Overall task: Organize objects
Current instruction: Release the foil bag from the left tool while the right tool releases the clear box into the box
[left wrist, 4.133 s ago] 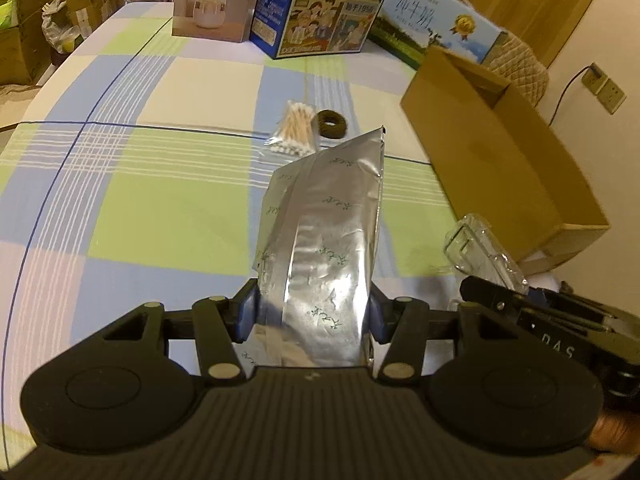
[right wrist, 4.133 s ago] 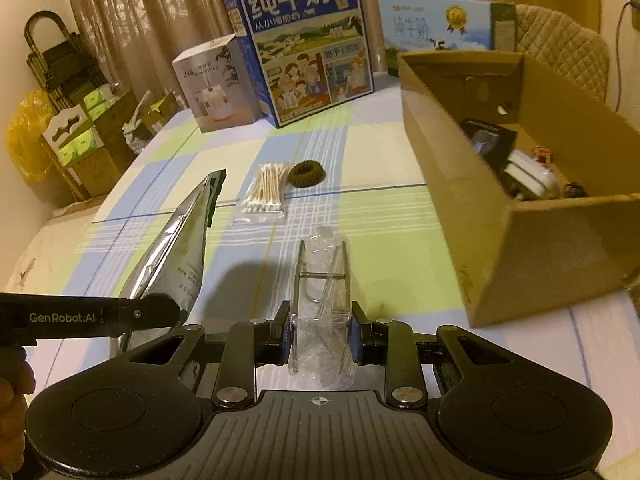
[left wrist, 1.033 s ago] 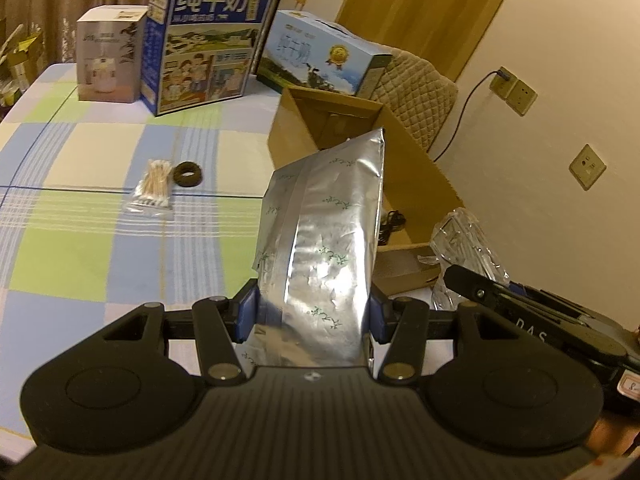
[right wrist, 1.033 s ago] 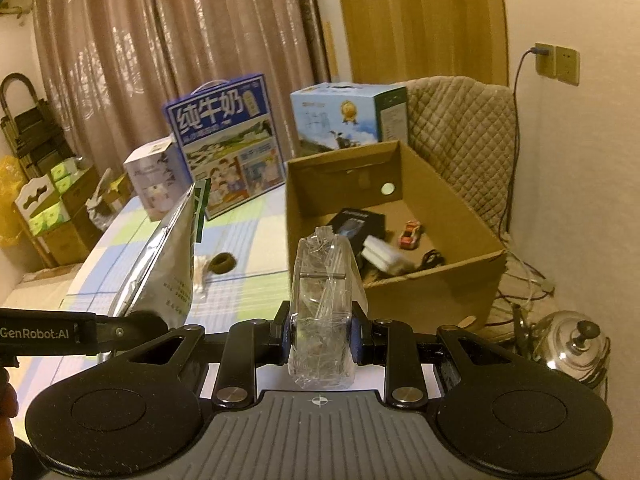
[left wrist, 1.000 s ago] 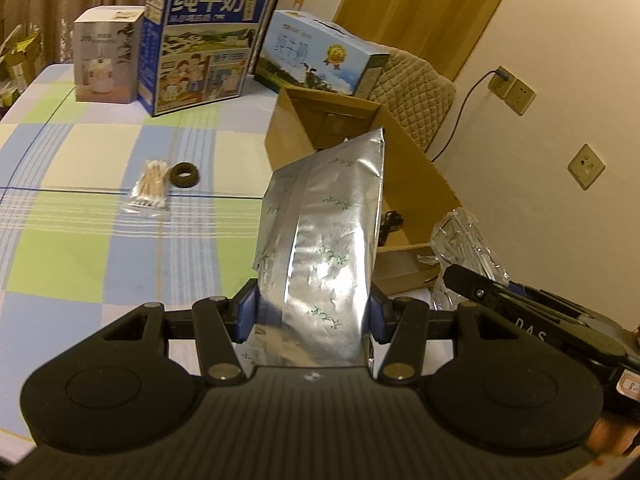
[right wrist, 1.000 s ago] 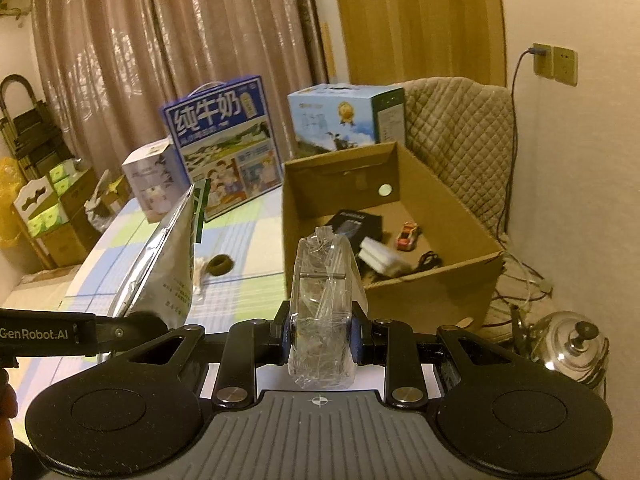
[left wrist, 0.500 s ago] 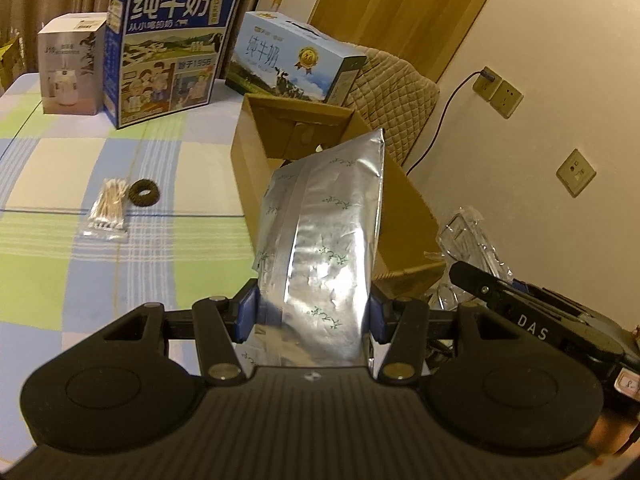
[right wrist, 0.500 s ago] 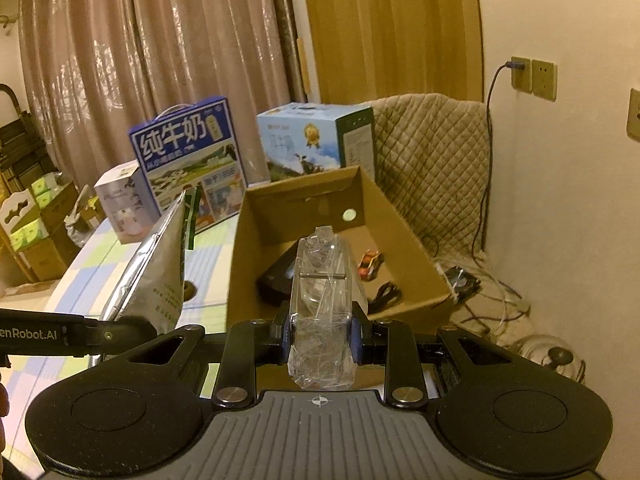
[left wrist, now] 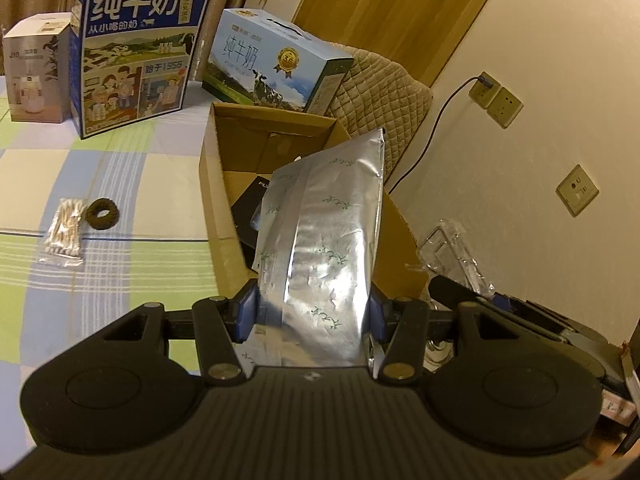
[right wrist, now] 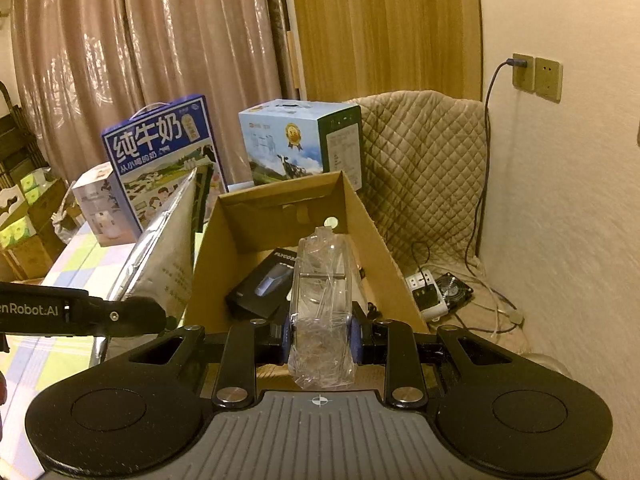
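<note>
Since prior frame: both claws advanced from worktop [left wrist: 120, 168] to cardboard box [left wrist: 212, 184]. Left claw [left wrist: 312, 312] pinches silver foil pouch [left wrist: 324, 236] upright above box; right claw [right wrist: 322, 338] pinches clear plastic packet [right wrist: 322, 300] over box interior.

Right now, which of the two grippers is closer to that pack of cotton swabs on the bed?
Left. The left gripper, clamping the silver foil bag, is beside the cardboard box on the cotton swabs side. The right gripper, holding clear packaging, is on the box's far side.
</note>
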A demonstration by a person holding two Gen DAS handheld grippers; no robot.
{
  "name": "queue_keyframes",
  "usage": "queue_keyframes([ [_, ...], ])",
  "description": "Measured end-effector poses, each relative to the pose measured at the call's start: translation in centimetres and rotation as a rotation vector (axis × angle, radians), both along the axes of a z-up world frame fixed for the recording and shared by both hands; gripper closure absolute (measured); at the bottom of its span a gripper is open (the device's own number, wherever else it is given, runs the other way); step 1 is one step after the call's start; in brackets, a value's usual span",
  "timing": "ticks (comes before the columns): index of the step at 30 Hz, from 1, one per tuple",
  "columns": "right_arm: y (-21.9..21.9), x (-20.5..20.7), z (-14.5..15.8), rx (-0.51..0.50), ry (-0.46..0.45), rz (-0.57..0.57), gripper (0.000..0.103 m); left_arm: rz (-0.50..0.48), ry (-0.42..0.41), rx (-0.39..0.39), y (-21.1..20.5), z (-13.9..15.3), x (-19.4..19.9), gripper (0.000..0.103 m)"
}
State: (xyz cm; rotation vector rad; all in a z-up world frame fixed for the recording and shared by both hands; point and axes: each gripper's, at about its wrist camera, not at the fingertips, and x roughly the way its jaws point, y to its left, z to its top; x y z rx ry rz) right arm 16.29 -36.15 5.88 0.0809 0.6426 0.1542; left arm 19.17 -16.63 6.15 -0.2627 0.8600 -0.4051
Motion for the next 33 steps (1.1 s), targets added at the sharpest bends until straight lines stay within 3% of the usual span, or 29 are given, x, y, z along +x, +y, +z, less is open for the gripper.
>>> queue_keyframes([
  [9, -0.8, 3.6, -0.1, -0.001, 0.009, -0.009, 0.079, 0.02, 0.011, -0.022, -1.4, -0.4, 4.0, 0.054],
  [11, -1.0, 4.2, -0.2, -0.002, 0.011, -0.016, 0.079, 0.033, 0.007, -0.033, -1.7, -0.7, 5.0, 0.051],
  [13, -1.3, 4.8, -0.2, 0.001, 0.014, -0.022, 0.079, 0.048, 0.003, -0.043, -1.9, -1.0, 5.9, 0.041],
  [15, -1.5, 5.1, -0.4, 0.004, 0.019, -0.026, 0.079, 0.041, 0.0, -0.054, -1.8, -1.0, 6.5, 0.042],
  [26, -1.2, 6.4, -0.7, 0.079, 0.024, 0.002, 0.078, 0.088, -0.034, -0.072, 2.6, -0.3, 4.9, 0.039],
  [28, -1.0, 6.8, -0.5, 0.102, 0.004, 0.006, 0.071, 0.096, -0.031, -0.07, 3.4, -0.3, 4.5, 0.038],
  [30, -0.8, 6.9, -0.1, 0.097, -0.014, -0.015, 0.035, 0.108, -0.029, -0.063, 4.4, -0.5, 4.0, 0.037],
  [33, -0.8, 6.4, 0.7, 0.126, -0.038, -0.003, 0.035, 0.133, -0.023, -0.062, 6.2, -0.8, 3.2, 0.036],
])
